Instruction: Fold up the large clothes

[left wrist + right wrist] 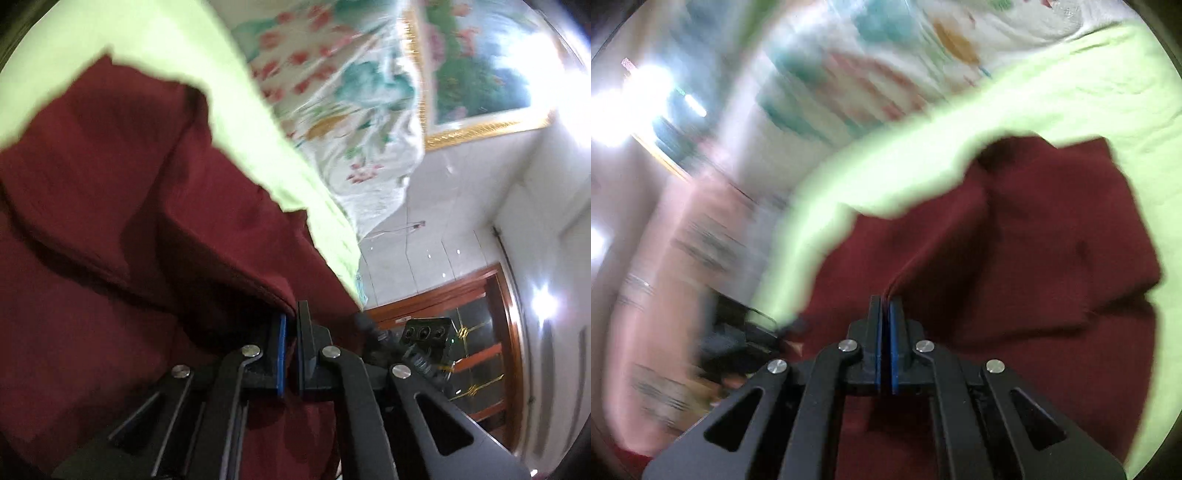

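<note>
A dark red garment lies rumpled on a light green sheet. In the left wrist view my left gripper is shut on a folded edge of the red cloth, which drapes over the blue-padded fingers. In the right wrist view the same red garment spreads over the green sheet. My right gripper is shut on a pinched ridge of the red cloth that rises from its tips. The other hand's gripper shows at the right of the left wrist view.
A floral bed cover lies beyond the green sheet. A gold-framed picture hangs on a white tiled wall. A wooden-framed glass door stands at the right. The left part of the right wrist view is blurred.
</note>
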`<control>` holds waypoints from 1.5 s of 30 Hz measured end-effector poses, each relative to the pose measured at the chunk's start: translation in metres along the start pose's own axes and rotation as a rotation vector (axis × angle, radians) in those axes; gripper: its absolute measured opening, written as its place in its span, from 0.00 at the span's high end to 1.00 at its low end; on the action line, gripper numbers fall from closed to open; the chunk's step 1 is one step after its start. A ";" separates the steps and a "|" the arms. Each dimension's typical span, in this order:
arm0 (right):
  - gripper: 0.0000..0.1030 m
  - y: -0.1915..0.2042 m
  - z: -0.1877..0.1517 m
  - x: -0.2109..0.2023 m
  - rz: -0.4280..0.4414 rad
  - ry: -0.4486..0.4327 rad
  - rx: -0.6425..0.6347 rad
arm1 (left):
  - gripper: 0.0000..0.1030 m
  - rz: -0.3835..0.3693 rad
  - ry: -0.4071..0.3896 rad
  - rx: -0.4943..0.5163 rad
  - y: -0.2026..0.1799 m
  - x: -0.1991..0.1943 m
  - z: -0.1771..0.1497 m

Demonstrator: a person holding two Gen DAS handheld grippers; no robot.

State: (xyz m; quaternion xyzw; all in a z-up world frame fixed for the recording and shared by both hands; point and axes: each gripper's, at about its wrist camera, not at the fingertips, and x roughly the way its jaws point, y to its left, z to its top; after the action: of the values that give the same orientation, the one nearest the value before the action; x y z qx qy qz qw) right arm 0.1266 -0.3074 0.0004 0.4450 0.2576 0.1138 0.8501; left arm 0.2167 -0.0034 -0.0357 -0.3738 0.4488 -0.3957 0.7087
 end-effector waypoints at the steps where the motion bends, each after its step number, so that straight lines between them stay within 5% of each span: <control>1: 0.97 -0.002 0.000 -0.006 0.011 -0.025 0.017 | 0.98 0.017 -0.001 0.017 -0.001 -0.007 -0.001; 8: 0.93 -0.023 -0.029 0.014 -0.393 0.146 -0.080 | 0.97 0.226 0.102 0.013 0.044 -0.021 -0.027; 12: 0.93 0.000 -0.026 -0.006 -0.464 0.065 -0.138 | 0.99 0.259 0.122 0.070 0.034 -0.026 -0.037; 15: 0.93 0.025 -0.024 -0.007 -0.426 0.017 -0.211 | 0.99 0.253 0.108 0.157 0.006 -0.031 -0.041; 19: 0.93 0.037 -0.037 0.010 -0.328 0.089 -0.256 | 0.98 0.125 0.098 0.244 -0.037 -0.021 -0.042; 22: 0.92 0.029 -0.043 0.027 -0.405 0.173 -0.233 | 0.84 0.188 0.133 0.247 -0.037 0.005 -0.040; 25: 0.92 -0.005 -0.042 0.025 -0.537 0.179 -0.132 | 0.84 0.342 0.192 0.191 -0.004 0.032 -0.039; 27: 0.91 -0.018 -0.039 0.014 -0.561 0.161 -0.073 | 0.85 0.331 0.200 0.160 0.004 0.030 -0.041; 30: 0.85 -0.017 -0.040 -0.015 -0.412 0.115 -0.033 | 0.82 0.319 0.174 0.204 -0.011 0.010 -0.049; 32: 0.57 -0.009 -0.045 -0.030 -0.359 0.098 -0.036 | 0.77 0.329 0.156 0.238 -0.023 -0.009 -0.058; 33: 0.52 -0.005 -0.049 -0.039 -0.349 0.089 -0.052 | 0.72 0.341 0.144 0.248 -0.026 -0.018 -0.062; 39: 0.50 0.005 -0.080 -0.081 -0.348 0.084 -0.097 | 0.45 0.478 0.046 0.239 -0.015 -0.094 -0.101; 45: 0.50 -0.006 -0.116 -0.119 -0.406 0.100 -0.091 | 0.44 0.551 0.015 0.193 0.007 -0.146 -0.144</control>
State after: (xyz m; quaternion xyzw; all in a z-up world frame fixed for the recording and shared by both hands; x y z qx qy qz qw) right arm -0.0365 -0.2804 -0.0190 0.3387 0.3784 -0.0263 0.8610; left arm 0.0431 0.1051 -0.0383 -0.1659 0.4987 -0.2320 0.8185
